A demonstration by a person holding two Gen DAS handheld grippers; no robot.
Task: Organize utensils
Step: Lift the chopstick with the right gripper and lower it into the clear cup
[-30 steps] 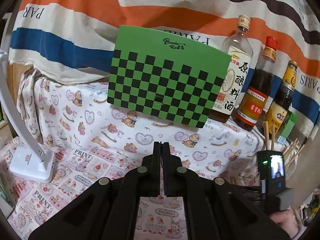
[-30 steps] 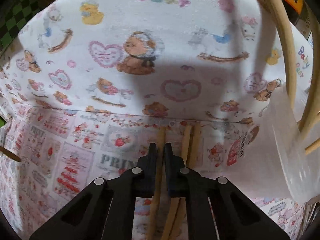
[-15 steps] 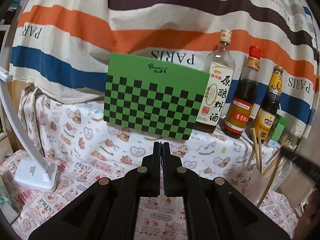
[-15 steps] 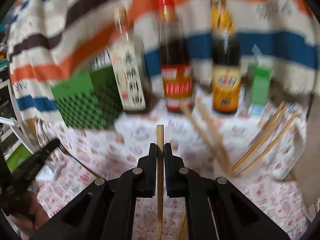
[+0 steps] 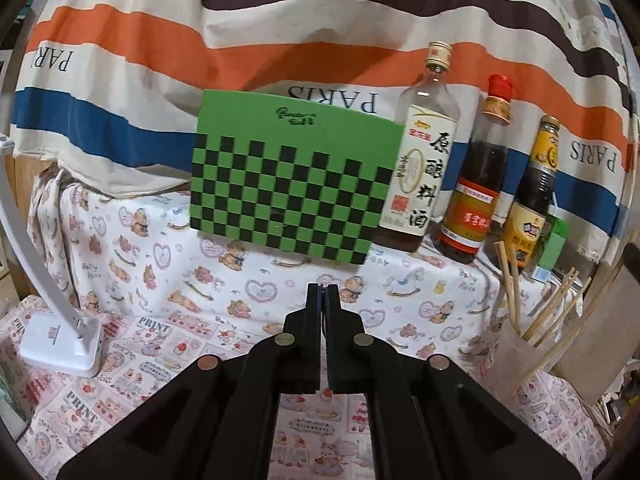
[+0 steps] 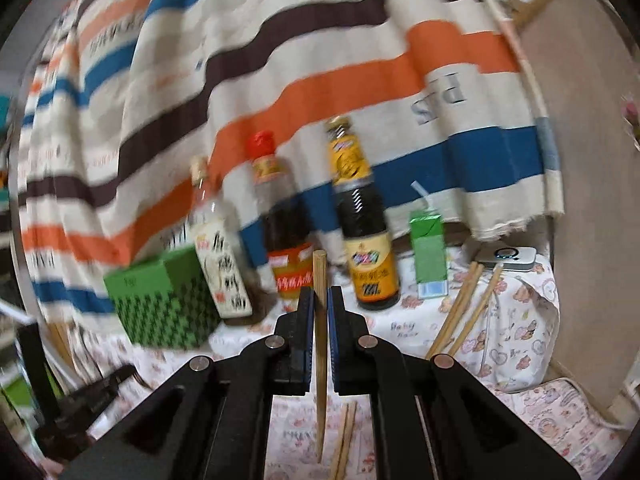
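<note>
The right gripper pinched one chopstick between its fingers, the square end standing above the tips at 12 o'clock and the thin end hanging toward 6 o'clock over the bench. The left gripper had its fingers pressed together on nothing, hovering over the bench's printed cloth.

As a judgement, the sorting was partly done. Several chopsticks already leaned in a clear holder at 3 o'clock in the left view. At least one pair lay loose on the cloth just below the right gripper, at 6 o'clock, so those and the held stick were left to go in. Other sticks leaned at 3 o'clock in the right view, probably those in the holder, though the holder itself could not be made out there.

Against the frame a second earlier, the right view differed greatly: then it looked down at the cloth with the stick lying among others; now the stick was lifted clear and the bottles and checkered box filled the middle. The left view had shifted only slightly; the right gripper's body, seen there at 4 o'clock before, was gone from that spot.
</note>
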